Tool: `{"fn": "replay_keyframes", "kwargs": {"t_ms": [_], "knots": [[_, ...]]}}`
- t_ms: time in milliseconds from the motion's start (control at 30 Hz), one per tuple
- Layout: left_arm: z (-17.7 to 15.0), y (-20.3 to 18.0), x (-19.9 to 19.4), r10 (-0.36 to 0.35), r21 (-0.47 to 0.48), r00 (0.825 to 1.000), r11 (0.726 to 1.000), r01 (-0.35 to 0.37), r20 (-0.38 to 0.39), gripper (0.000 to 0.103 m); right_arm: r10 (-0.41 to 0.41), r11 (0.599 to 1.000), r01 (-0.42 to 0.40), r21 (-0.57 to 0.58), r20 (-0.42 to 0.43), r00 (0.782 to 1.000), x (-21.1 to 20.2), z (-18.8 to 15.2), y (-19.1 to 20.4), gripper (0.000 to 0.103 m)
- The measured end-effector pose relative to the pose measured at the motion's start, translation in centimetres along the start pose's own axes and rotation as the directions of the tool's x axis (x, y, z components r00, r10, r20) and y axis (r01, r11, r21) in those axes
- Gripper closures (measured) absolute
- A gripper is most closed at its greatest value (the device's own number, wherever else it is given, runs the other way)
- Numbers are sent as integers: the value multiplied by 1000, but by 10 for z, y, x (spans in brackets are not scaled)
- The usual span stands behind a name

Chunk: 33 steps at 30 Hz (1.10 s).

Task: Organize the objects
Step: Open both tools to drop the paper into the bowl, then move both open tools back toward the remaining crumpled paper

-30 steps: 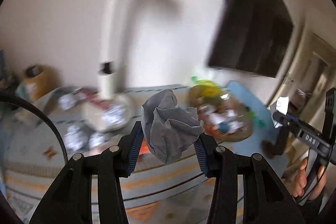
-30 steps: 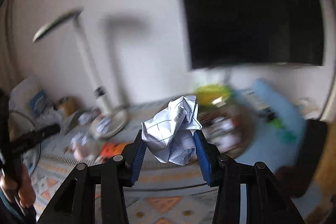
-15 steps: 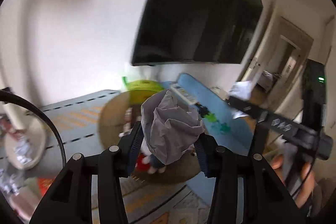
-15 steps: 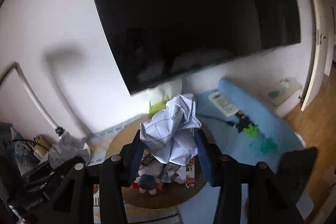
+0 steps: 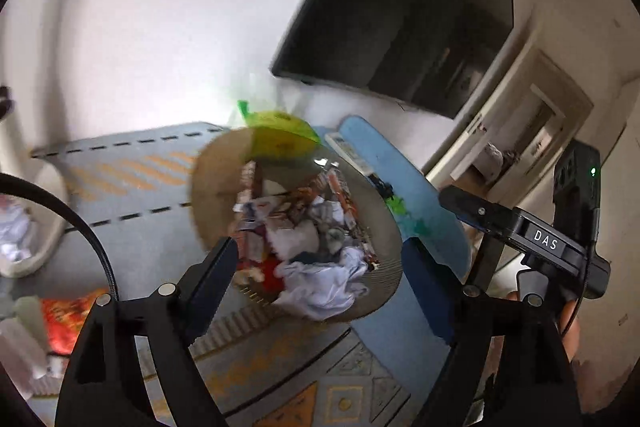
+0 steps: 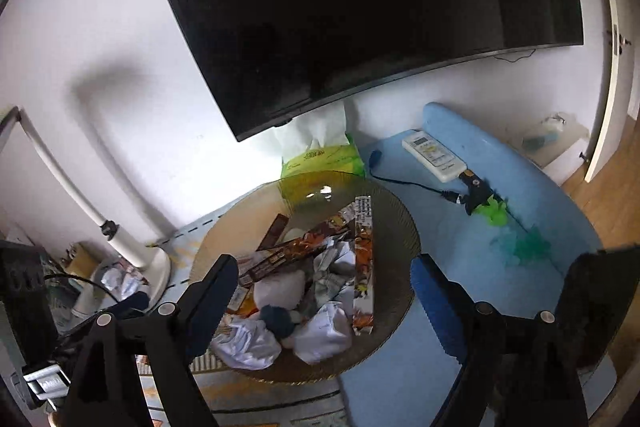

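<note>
A round brown basket (image 5: 212, 179) (image 6: 404, 223) holds wrappers, a small plush toy and crumpled paper. My left gripper (image 5: 320, 279) hangs above its near edge with jaws opening and nothing pressed between them. A crumpled grey-white paper ball (image 5: 324, 283) lies in the basket just below it. My right gripper (image 6: 324, 287) is also over the basket, jaws opening and empty. Two white paper balls (image 6: 324, 331) (image 6: 244, 343) rest at the basket's near side. The right gripper's black body (image 5: 520, 227) shows at the right of the left wrist view.
A green tissue pack (image 6: 320, 159) stands behind the basket under a wall-mounted dark screen (image 6: 360, 7). A white remote (image 6: 434, 155) and a cable lie on a blue mat (image 6: 500, 227). A white lamp base (image 6: 132, 247) with more crumpled paper (image 6: 116, 279) sits left.
Both grippers swung right from the lamp area to above the basket. Their jaws spread wide, and the two paper balls they held have dropped into the basket.
</note>
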<state>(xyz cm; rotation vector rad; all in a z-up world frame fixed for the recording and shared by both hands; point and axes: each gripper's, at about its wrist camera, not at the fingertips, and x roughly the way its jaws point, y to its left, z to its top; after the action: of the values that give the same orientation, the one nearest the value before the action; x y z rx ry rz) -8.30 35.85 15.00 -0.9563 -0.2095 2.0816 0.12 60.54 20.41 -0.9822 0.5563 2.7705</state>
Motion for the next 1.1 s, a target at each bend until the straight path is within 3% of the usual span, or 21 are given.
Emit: {"fn": "replay_keyframes", "kwargs": {"t_ms": [200, 367, 500, 567, 633, 767, 1000, 1100], "knots": [[-18, 10, -65, 61, 1, 996, 998, -61, 71, 20, 57, 998, -56, -23, 19, 998, -30, -18, 24, 16], [-41, 30, -139, 131, -40, 979, 991, -127, 153, 20, 97, 990, -94, -110, 24, 995, -55, -37, 62, 16], [-57, 52, -201, 228, -87, 948, 973, -214, 222, 15, 163, 975, -158, -154, 25, 986, -71, -48, 95, 16], [-67, 66, -230, 278, -123, 924, 960, -253, 263, 2, 196, 966, -188, -177, 30, 980, -75, -55, 114, 16], [-78, 82, -258, 333, -172, 893, 941, -293, 302, 1, 213, 959, -203, -197, 29, 977, -75, -61, 128, 13], [-98, 120, -287, 414, -274, 861, 900, -339, 296, 1, 240, 941, -238, -242, -24, 971, -59, -84, 161, 9], [-124, 186, -280, 458, -402, 861, 847, -349, 219, 1, 248, 910, -285, -301, -156, 956, -12, -118, 201, 9], [-126, 208, -264, 457, -420, 873, 835, -356, 168, 1, 242, 907, -296, -300, -203, 949, 8, -128, 211, 9]]}}
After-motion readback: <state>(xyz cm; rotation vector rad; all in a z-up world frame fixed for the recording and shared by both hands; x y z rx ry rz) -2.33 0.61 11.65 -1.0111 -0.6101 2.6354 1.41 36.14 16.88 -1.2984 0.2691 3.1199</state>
